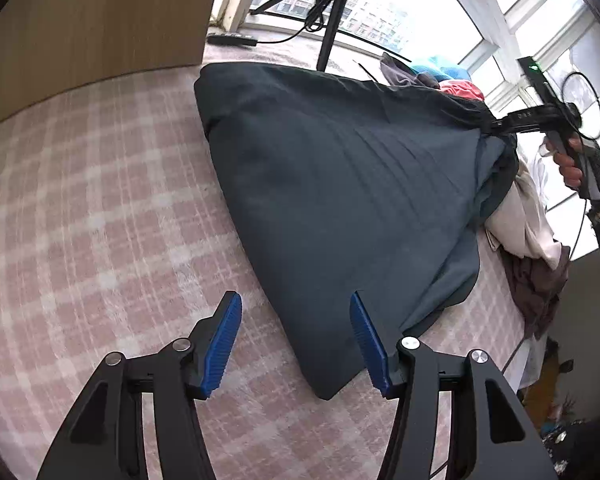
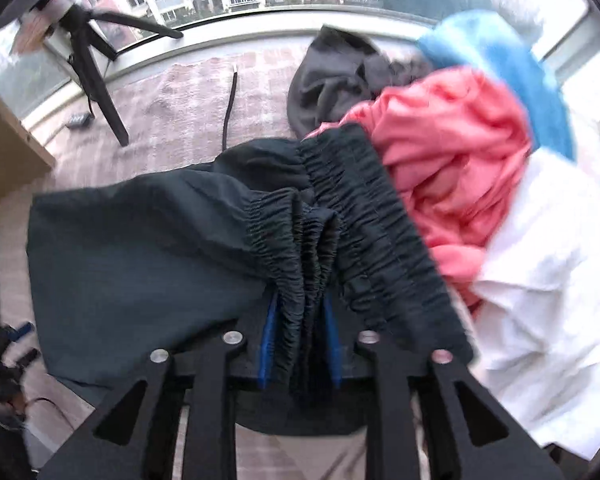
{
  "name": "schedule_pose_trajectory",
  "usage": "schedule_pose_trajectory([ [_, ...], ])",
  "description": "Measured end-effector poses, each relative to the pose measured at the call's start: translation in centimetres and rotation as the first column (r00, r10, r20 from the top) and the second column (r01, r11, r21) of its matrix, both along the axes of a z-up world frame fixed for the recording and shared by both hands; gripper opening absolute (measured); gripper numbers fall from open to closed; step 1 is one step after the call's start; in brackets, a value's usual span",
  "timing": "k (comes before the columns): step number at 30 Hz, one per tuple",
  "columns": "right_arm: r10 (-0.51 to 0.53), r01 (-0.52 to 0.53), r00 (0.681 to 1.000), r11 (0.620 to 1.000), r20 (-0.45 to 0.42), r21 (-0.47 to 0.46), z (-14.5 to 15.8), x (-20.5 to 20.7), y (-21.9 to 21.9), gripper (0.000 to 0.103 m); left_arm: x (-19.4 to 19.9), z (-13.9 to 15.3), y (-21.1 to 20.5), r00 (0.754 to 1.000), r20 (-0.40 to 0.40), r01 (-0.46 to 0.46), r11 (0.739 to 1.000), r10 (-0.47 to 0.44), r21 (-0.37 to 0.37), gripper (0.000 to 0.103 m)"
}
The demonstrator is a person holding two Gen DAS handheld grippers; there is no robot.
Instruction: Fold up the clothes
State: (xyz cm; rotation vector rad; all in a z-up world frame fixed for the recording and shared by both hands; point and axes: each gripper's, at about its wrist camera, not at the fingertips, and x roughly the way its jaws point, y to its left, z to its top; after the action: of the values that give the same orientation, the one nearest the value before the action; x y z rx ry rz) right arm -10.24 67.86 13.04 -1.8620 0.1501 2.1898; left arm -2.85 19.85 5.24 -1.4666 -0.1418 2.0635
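Right wrist view: dark trousers [image 2: 148,248] lie spread on the plaid bed [image 1: 80,200], soft, light, limp. Right hand-held gripper [image 2: 300,340] pinches their bunched elastic waistband, the firmest hold; left hand-held gripper [image 1: 296,344] gapes over their near hem. Pile [image 2: 452,168] beside the trousers.

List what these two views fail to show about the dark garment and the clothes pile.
- Right wrist view: right gripper pads mostly buried in the dark garment's bunched waistband.
- Left wrist view: pile mostly hidden behind the garment.
- Right wrist view: blue item motion-blurred, type unclear.
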Motion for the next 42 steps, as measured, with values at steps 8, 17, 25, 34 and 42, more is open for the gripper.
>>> schedule_pose_trajectory([
  [8, 0.069, -0.031, 0.976, 0.982, -0.204, 0.187, 4.4, 2.8, -5.5, 0.055, 0.4, 0.2, -0.9, 1.0, -0.005, -0.021, 1.0, 0.021, -0.022, 0.054],
  [17, 0.186, -0.356, 0.889, 0.856, -0.419, -0.374, -2.1, 11.9, -23.0, 0.054, -3.8, 2.4, -4.3, 0.995, -0.097, 0.03, 0.995, -0.039, -0.096, 0.054],
  [25, 0.127, -0.324, 0.884, 0.86, -0.449, -0.393, -7.1, 11.7, -30.5, 0.053, -7.3, 3.4, -4.4, 0.983, -0.126, 0.114, 0.979, -0.137, -0.17, 0.054],
  [34, 0.029, -0.212, 0.887, 0.913, -0.46, -0.35, -8.7, 10.7, -33.1, 0.053, -10.8, 2.6, -3.0, 0.982, -0.075, 0.168, 0.98, -0.176, -0.103, 0.054],
  [42, 0.033, -0.174, 0.872, 0.953, -0.488, -0.246, -9.7, 9.3, -34.4, 0.035, -15.7, -0.4, 0.3, 0.993, 0.04, 0.116, 0.993, -0.116, -0.014, 0.055],
])
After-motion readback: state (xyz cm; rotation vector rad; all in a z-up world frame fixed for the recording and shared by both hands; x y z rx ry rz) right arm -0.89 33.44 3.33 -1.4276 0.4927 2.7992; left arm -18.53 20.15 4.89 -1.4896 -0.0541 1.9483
